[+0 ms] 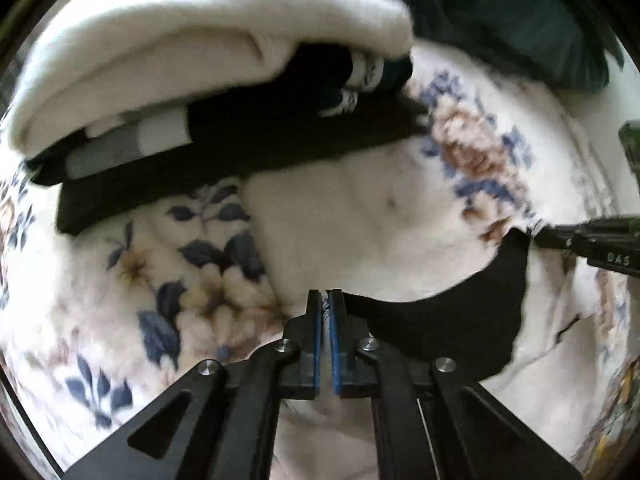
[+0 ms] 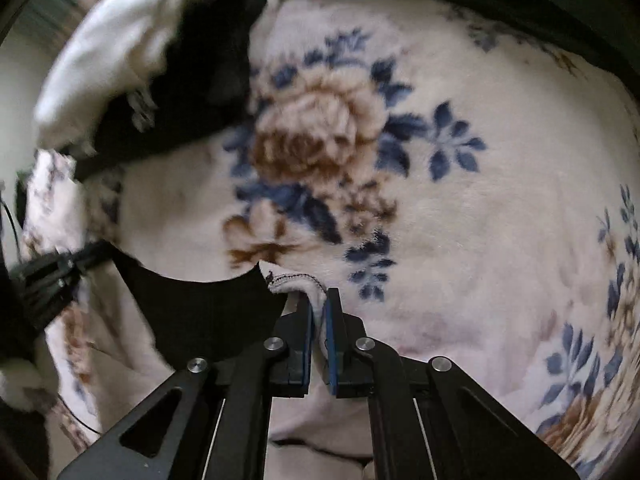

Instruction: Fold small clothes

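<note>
Two grippers hold one small garment stretched between them above a floral blanket, likely to keep its edge taut for a fold. The left gripper is clenched on one part of the edge; the right gripper is clenched on another part, where stitched hem shows. The garment is pale and soft, its inside dark. The blanket is plush, cream with blue leaves and brown roses. Toward its far edge sits a stack of folded white and black clothes.

Black-and-pale small garment stretched over floral blanket, edges pinched at both ends.
</note>
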A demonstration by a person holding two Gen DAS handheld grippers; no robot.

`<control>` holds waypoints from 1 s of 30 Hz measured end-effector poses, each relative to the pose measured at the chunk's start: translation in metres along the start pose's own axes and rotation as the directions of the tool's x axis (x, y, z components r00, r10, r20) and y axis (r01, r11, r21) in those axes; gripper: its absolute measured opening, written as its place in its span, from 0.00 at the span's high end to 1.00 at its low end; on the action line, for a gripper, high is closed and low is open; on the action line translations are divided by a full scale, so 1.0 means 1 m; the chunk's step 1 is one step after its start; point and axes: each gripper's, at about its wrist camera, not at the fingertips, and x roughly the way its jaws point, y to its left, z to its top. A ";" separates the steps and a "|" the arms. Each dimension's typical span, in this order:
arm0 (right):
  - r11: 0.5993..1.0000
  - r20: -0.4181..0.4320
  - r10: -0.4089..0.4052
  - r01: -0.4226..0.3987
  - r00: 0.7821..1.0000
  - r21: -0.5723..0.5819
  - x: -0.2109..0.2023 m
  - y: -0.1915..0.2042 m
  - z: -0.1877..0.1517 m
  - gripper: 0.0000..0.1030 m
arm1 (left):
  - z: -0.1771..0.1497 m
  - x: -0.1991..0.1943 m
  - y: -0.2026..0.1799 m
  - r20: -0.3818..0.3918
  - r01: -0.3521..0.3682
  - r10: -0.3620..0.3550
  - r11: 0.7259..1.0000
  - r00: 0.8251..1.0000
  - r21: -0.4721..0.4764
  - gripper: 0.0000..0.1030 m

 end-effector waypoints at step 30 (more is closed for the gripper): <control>0.976 -0.169 0.085 -0.117 0.982 -0.185 -0.060 0.007 -0.272 0.74 | -0.251 -0.110 -0.021 -0.029 0.110 -0.124 0.946 0.992 -0.306 0.78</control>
